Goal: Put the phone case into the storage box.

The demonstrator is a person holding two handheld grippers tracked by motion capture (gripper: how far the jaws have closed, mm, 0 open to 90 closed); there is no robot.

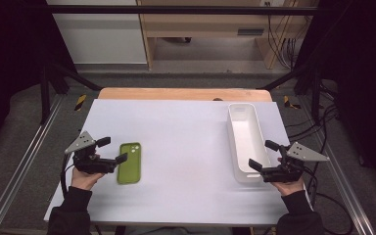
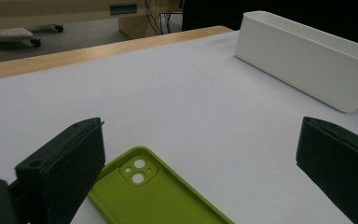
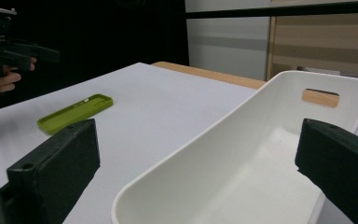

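Observation:
A green phone case [image 1: 129, 162] lies flat on the white table [image 1: 176, 147], camera cut-out at its far end [image 2: 140, 169]. My left gripper [image 1: 111, 150] is open just left of it, jaws spread wide with the case's near part between them [image 2: 200, 168]. A long white bin [image 1: 245, 139] stands empty at the table's right side. My right gripper [image 1: 264, 154] is open at the bin's near end, with the bin's rim [image 3: 177, 158] lying between its jaws [image 3: 198, 161]. The green case [image 3: 74, 113] and the other hand's gripper [image 3: 9, 42] appear far off in the right gripper view.
A wooden strip [image 1: 183, 94] runs along the table's far edge. Metal rails [image 1: 19, 161] flank both sides, and cables [image 1: 318, 127] trail on the floor at the right. The broad middle of the white table lies between case and bin.

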